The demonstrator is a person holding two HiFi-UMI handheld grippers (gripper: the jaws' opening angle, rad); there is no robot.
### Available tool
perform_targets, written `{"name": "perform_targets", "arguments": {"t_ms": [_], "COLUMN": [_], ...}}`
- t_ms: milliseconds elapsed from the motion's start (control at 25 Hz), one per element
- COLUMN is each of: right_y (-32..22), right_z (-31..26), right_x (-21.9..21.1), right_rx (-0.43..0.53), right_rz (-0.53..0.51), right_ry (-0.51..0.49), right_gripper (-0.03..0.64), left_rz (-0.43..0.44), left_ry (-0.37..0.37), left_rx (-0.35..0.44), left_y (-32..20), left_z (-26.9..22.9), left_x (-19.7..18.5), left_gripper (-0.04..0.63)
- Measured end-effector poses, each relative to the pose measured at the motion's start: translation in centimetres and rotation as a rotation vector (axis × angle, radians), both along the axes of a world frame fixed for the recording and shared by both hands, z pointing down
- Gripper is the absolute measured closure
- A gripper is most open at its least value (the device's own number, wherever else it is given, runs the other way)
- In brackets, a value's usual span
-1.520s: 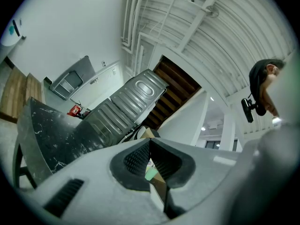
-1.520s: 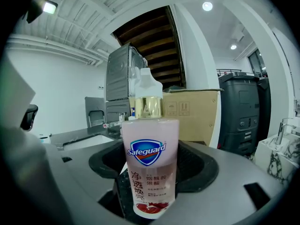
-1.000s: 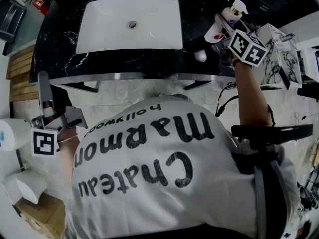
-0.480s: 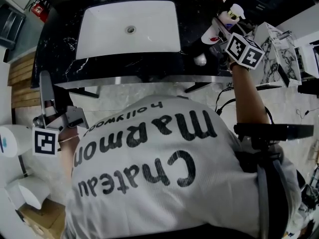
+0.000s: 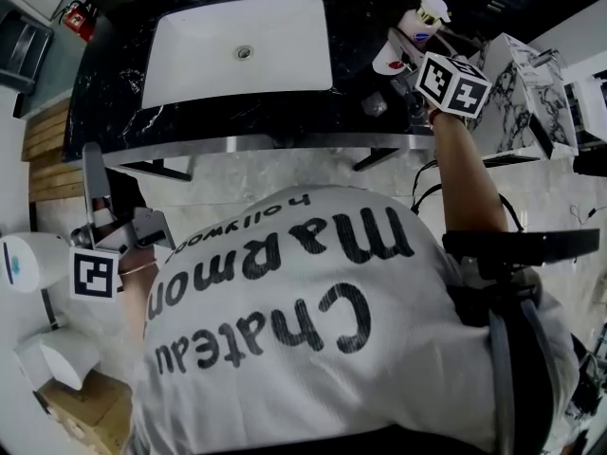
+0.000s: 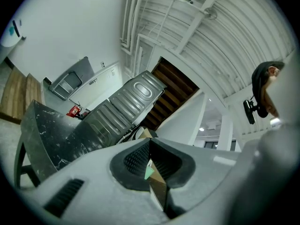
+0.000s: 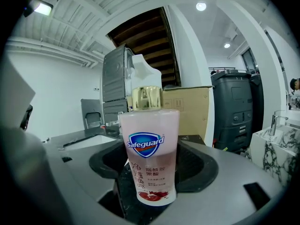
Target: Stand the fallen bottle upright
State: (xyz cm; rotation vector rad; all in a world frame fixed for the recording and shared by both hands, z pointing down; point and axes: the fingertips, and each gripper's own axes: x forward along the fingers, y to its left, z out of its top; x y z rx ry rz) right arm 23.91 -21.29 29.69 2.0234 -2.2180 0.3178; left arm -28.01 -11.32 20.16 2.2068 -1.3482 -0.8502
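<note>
The right tongs [image 7: 152, 186] are clenched on a soap bottle [image 7: 149, 139]. It stands with its long axis vertical and its white pump pointing up. Its base is at the black bench [image 5: 104, 93], at the right end beside the white sink [image 5: 237, 50]; contact is unclear. Compared with a second ago, grip and place look much the same. The bottle is clear with pale pink liquid, a gold collar and a blue shield label. The left tongs [image 6: 150, 165] are closed and empty.
</note>
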Motion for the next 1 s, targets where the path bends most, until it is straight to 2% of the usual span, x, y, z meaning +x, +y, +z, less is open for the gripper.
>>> {"name": "perform_targets", "arguments": {"t_ms": [120, 240, 520, 760, 840, 1000], "right_y": [0.1, 0.3, 0.5, 2.5, 4.0, 8.7], "right_z": [0.4, 1.4, 0.9, -1.9, -3.5, -6.7], "right_x": [0.1, 0.0, 0.0, 0.3, 0.7, 2.3], "right_rx": [-0.003, -0.045, -0.064, 0.006, 0.064, 0.228], "right_rz": [0.013, -0.004, -0.046, -0.05, -0.037, -0.015], "right_ry": [-0.001, -0.003, -0.029, -0.117, -0.191, -0.451], "right_gripper": [0.31, 0.308, 0.288, 0.288, 0.288, 0.288], "left_rz": [-0.026, -0.055, -0.145, -0.203, -0.209, -0.203], "left_ry": [-0.004, -0.013, 0.009, 0.003, 0.005, 0.001], "left_rx": [-0.01, -0.014, -0.016, -0.01, -0.003, -0.005], "left_y": [2.0, 4.2, 9.3, 13.5, 14.8, 17.8], "left_z": [0.0, -0.2, 0.0, 0.2, 0.2, 1.0], "left_x": [0.5, 0.7, 0.2, -0.6, -0.6, 0.6], "left_gripper": [0.581, 0.581, 0.581, 0.581, 0.581, 0.581]}}
